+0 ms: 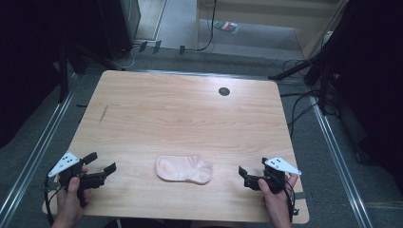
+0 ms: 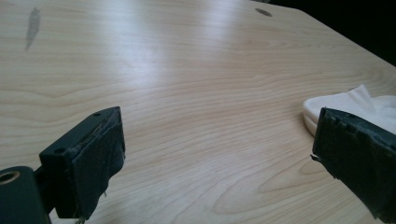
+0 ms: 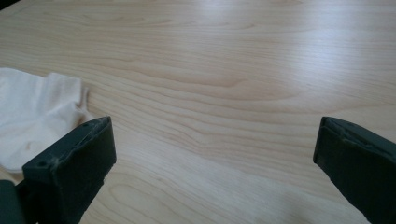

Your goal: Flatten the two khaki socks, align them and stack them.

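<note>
Pale pink cloth, a small folded sock (image 1: 184,169), lies flat on your light wooden table (image 1: 180,114), close to the near edge and midway between your hands. Your left gripper (image 1: 102,163) sits off to the sock's left, jaws spread wide with nothing between them. Your right gripper (image 1: 243,176) sits off to the sock's right, jaws also spread and empty. Neither touches the sock. Far beyond the sock, a small dark round hole (image 1: 224,91) marks the table.
</note>
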The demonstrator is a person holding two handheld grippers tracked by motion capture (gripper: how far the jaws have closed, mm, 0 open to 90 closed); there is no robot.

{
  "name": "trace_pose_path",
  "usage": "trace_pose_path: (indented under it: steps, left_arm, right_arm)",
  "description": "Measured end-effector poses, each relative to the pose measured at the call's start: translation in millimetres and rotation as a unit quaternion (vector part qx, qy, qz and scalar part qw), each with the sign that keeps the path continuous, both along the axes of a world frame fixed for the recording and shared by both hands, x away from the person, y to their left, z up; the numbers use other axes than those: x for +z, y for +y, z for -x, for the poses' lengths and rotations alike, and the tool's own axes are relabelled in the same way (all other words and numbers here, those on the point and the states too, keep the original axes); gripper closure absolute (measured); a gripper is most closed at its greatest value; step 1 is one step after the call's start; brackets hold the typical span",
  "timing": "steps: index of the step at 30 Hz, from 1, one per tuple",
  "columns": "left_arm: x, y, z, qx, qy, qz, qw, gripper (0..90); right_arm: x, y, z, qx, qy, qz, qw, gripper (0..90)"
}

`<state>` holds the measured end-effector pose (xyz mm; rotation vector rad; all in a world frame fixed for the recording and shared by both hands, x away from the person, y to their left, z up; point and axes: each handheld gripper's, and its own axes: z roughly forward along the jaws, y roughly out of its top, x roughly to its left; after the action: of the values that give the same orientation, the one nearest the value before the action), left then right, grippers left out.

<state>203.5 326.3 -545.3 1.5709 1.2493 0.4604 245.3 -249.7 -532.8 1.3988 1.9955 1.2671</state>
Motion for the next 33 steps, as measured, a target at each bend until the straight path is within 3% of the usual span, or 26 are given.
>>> trace_pose_path:
  steps: [2, 13, 20, 24, 26, 29, 33]
  left_arm:
    - [0.1, 4.0, 0.8, 0.004, 0.000, 0.004, 1.0000, 2.9]
    - [1.1, 29.3, 7.1, 0.047, -0.003, -0.028, 0.9985, 2.9]
    - [0.5, 55.0, 16.2, 0.083, -0.003, -0.044, 0.9956, 2.9]
    - [-1.3, 64.3, 19.8, 0.092, 0.002, -0.077, 0.9928, 2.9]
    - [-1.1, 68.8, 21.9, 0.098, 0.000, -0.079, 0.9921, 2.9]
    - [-4.5, 70.2, 21.2, 0.100, 0.003, -0.067, 0.9927, 2.9]
    - [-6.9, 62.7, 19.0, 0.095, 0.008, -0.088, 0.9915, 2.9]
  right_arm:
    - [-1.1, -6.7, 1.7, -0.007, 0.000, 0.001, 1.0000, 0.0]
    - [-4.9, -46.2, 12.5, -0.048, 0.004, 0.000, 0.9988, 0.0]
    - [-6.4, -69.9, 20.3, -0.062, -0.004, -0.001, 0.9981, 0.0]
    - [-8.5, -82.6, 24.9, -0.081, -0.001, -0.007, 0.9967, 0.0]
    - [-9.9, -88.4, 27.2, -0.087, -0.001, -0.007, 0.9962, 0.0]
    - [-12.0, -91.2, 28.5, -0.091, 0.003, -0.013, 0.9957, 0.0]
    - [-15.3, -85.0, 27.8, -0.081, 0.007, -0.002, 0.9967, 0.0]
